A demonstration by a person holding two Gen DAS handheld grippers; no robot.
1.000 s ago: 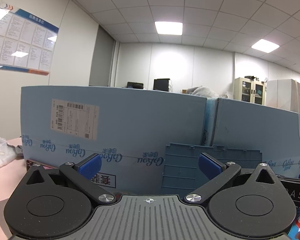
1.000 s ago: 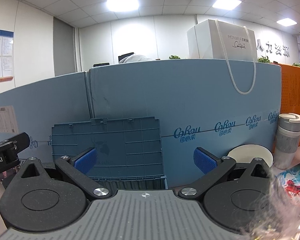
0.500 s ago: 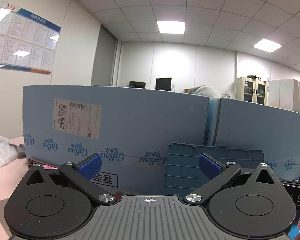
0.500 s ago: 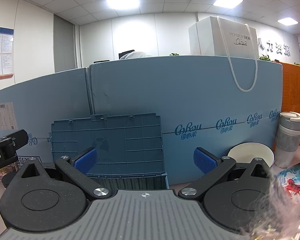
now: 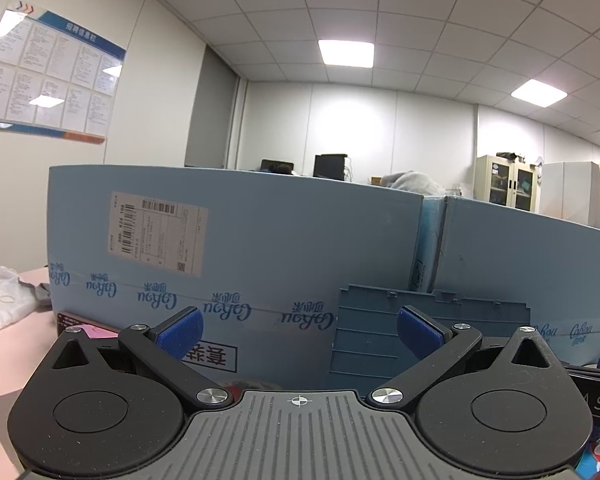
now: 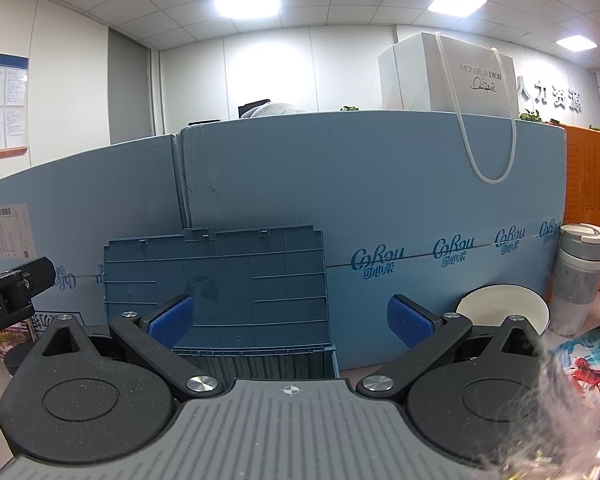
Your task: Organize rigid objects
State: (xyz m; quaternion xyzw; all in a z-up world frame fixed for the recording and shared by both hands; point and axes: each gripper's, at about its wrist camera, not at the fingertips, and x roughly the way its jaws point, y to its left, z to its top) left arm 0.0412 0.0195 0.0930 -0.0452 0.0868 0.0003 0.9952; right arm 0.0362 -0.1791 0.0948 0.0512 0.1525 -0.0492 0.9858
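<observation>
Both sets of jaws stand wide apart with nothing between them: the left gripper point(image 5: 298, 332) and the right gripper point(image 6: 290, 322) each show two blue pads spread to the sides, facing a long wall of blue cardboard boxes point(image 6: 380, 200) that fills the width of both views and hides whatever lies behind it on the bench point(image 5: 4, 364).

Leaning upright against those boxes is the raised lid of a blue-grey plastic crate point(image 6: 216, 280). In the right wrist view the crate's open body sits just below the lid, but the gripper's grey housing covers most of it, so its contents cannot be seen. In the left wrist view only the lid point(image 5: 384, 340) shows, its lower part cut off by the gripper.

A white paper bag point(image 6: 448, 76) stands on top of the boxes, its cord handle hanging down the front. An orange box point(image 6: 588, 208) stands at the right edge, partly out of frame. Near it stands a grey and white flask point(image 6: 580, 276), and just beside that a white bowl point(image 6: 500, 308), tilted, its lower rim hidden behind the gripper. A shipping label point(image 5: 156, 232) is stuck on the left box; its print is too small to read. Crumpled white plastic point(image 5: 0, 296) lies at the far left of the bench.
</observation>
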